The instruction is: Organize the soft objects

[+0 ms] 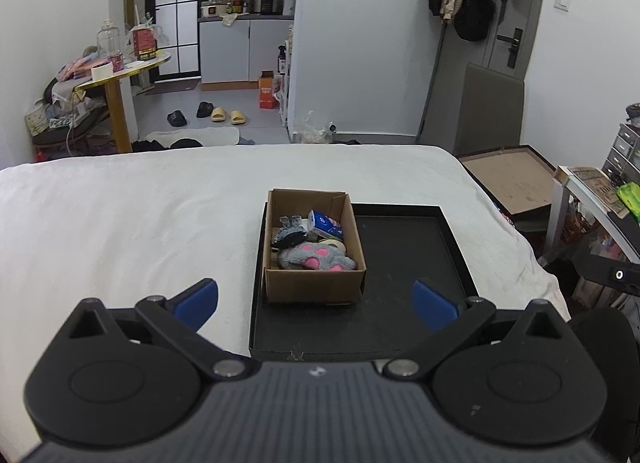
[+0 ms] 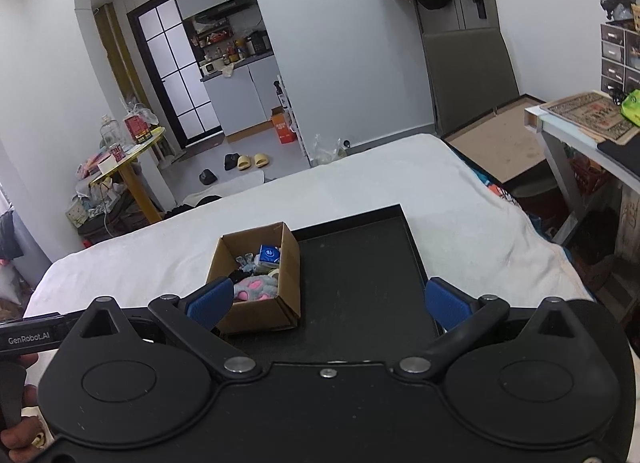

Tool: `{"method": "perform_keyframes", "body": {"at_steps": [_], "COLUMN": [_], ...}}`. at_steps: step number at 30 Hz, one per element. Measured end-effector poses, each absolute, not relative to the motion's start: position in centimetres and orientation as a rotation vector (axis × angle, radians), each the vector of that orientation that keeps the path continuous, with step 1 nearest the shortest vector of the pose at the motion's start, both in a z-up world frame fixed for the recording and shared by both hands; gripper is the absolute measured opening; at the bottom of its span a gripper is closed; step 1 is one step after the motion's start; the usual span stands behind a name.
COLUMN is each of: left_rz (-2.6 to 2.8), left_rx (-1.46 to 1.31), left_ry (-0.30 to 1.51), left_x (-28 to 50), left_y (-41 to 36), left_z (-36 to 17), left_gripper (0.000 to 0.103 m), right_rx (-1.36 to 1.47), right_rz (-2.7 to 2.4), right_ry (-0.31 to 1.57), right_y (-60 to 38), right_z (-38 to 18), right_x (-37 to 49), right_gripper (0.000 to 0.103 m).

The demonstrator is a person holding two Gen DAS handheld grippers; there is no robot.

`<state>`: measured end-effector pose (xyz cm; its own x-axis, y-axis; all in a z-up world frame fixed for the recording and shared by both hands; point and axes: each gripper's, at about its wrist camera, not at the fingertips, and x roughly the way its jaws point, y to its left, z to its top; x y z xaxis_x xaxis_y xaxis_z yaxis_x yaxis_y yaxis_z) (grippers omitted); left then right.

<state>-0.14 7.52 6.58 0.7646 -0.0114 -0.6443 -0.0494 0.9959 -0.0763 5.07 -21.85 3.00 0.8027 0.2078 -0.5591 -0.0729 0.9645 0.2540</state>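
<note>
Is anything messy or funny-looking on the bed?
Not really. The cardboard box sits straight in the black tray's left side, with the grey paw plush and blue tissue pack tucked inside. Nothing is spilled onto the white bed cover.

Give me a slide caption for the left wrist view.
Open left gripper above a black tray on a white bed, facing a cardboard box of soft items.

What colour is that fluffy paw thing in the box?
Grey plush paw with pink pads, clearest in the left wrist view.
</note>
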Motion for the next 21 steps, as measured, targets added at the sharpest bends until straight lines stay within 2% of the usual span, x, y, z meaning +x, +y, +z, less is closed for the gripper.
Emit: {"method": "perform_keyframes", "body": {"at_steps": [21], "left_rz": [0.018], "left_rx": [-0.076], "left_ry": [0.729], "left_x": [-1.0], "left_y": [6.8], "left_z": [5.5], "left_gripper": [0.103], "right_rx": [0.16], "right_rz": [0.125], "right_ry": [0.67], "right_y": [-20.6], "right_z": [2.2], "right_x": [3.7], "right_gripper": [0.103]}}
